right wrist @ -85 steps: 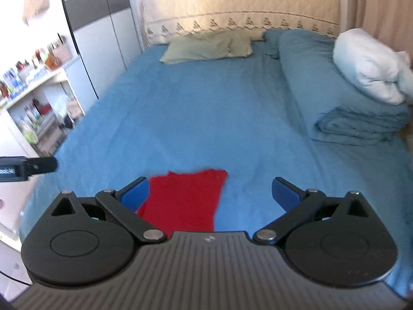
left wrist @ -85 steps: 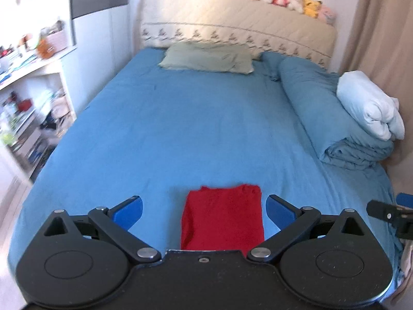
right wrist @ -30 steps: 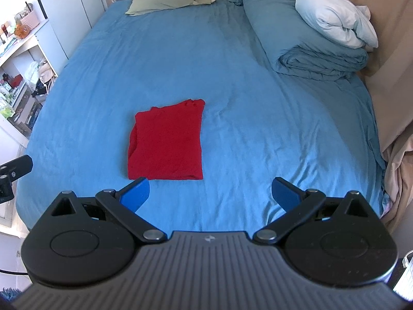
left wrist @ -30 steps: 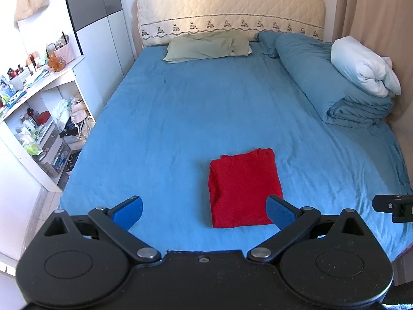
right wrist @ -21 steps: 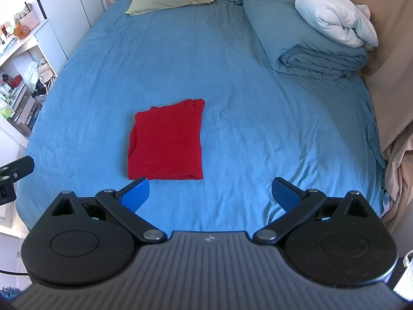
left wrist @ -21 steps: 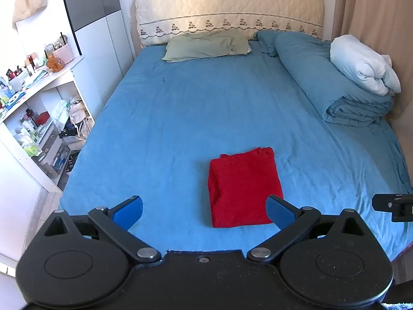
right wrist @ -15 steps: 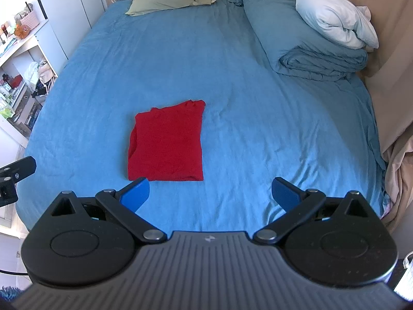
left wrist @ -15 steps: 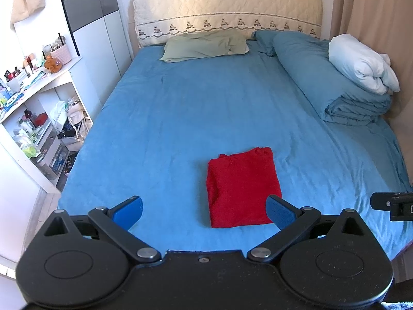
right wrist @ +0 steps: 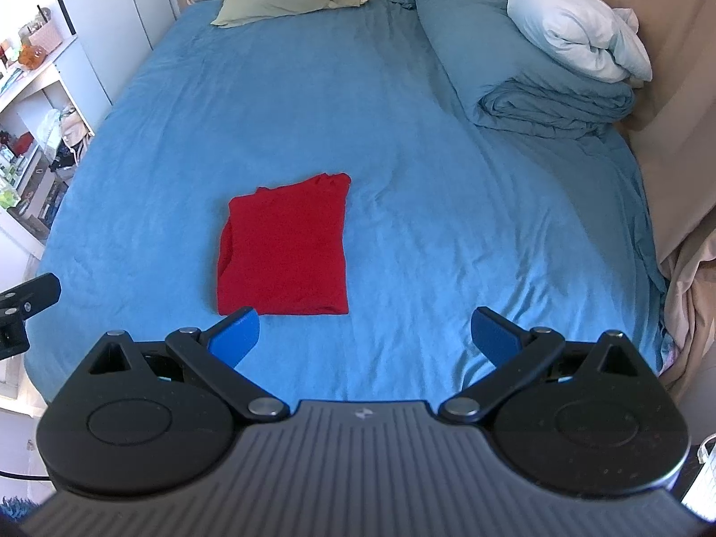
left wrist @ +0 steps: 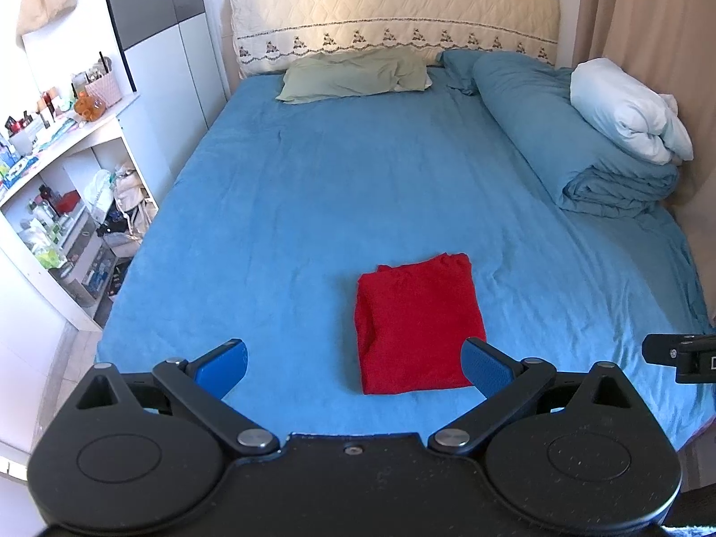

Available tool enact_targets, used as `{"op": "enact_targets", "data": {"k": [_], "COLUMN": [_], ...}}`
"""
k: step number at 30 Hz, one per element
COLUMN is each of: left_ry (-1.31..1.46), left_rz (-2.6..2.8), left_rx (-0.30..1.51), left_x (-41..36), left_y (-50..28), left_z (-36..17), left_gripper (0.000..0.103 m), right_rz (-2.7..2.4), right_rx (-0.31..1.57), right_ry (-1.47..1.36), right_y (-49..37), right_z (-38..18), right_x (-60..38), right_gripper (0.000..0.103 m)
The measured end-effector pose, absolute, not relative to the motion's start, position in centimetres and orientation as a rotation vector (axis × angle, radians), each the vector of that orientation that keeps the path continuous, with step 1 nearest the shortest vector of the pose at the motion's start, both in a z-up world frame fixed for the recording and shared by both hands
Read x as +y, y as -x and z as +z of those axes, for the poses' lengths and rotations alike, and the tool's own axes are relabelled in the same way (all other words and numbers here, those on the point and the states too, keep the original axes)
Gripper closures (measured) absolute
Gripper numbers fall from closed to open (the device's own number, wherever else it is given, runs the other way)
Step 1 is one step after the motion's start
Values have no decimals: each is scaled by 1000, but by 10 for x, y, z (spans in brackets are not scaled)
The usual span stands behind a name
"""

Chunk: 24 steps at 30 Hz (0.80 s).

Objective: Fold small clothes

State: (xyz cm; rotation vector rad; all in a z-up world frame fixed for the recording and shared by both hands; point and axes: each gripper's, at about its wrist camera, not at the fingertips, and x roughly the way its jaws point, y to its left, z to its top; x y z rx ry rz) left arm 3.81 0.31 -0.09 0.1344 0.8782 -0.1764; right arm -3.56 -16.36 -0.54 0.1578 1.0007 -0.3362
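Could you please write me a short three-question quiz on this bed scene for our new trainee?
1. True or false: the left gripper is shut on the red garment.
2. What lies on top of the rolled blue duvet: A) white bundle, B) green pillow, C) plush toys?
3. What state is the red garment in on the blue sheet?

Key: 1. False; both it and the right gripper are open and empty. 2. A, the white bundle. 3. Folded into a neat rectangle, lying flat.

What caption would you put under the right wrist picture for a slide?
Open right gripper held back above a folded red garment lying flat on the blue bed.
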Motion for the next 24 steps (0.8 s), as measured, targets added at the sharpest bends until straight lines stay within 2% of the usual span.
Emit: {"op": "enact_targets", "data": {"k": [24], "left_ry": [-156], "left_rz": [-192], "left_rx": [841], "left_x": [2], "left_y": [-44], "left_z": [5], "left_gripper": [0], "right_rz": [-323], "right_rx": [1001], "right_ry": [-183], "right_y": [29], "right_z": [1], "right_x": [-168], "right_gripper": [0]}}
